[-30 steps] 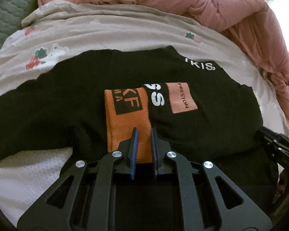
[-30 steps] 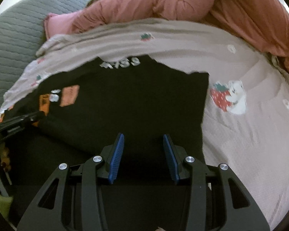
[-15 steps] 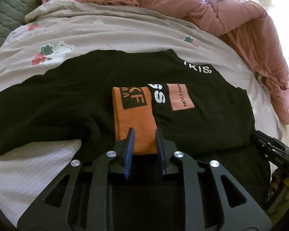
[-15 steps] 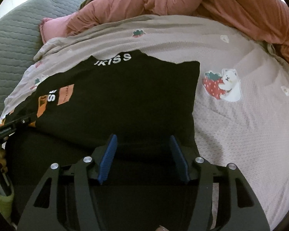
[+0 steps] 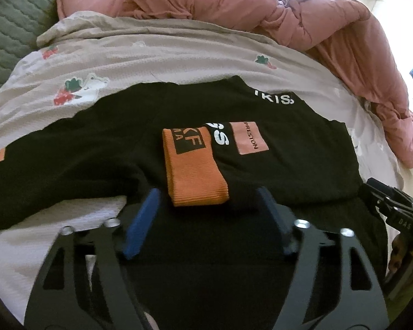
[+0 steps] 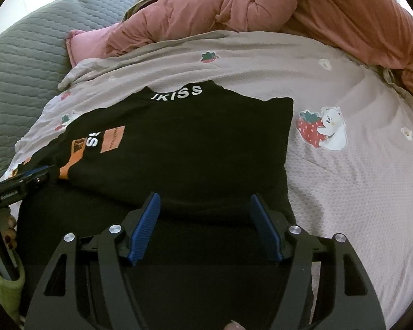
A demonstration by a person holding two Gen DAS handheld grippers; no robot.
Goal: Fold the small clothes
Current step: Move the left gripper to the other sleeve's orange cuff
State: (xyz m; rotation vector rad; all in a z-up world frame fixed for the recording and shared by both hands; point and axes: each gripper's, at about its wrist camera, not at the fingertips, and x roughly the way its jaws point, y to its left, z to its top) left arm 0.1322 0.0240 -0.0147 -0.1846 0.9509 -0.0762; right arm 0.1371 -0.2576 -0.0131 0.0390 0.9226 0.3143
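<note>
Left wrist view: left gripper low over the near hem of a black top, jaws spread wide, nothing between the blue pads. Orange cuff folded in over the chest of the top, its ribbed end lying just ahead of the gap between the pads, apart from both. Orange patch and white lettering just to the right of the cuff; more white lettering at the collar. Other sleeve stretched out flat to the left. Garment spread on a beige bed cover printed with strawberries; pink duvet bunched along the far side; grey quilted headboard at upper left. Right gripper partly visible at the right edge.

Right wrist view: right gripper at the near edge of the black top, jaws wide apart, empty, pads straddling the hem without clear contact. Right side of the garment folded in to a straight edge. Left gripper at far left beside the orange cuff. Strawberry-and-bear print on the bed cover to the right of the top.
</note>
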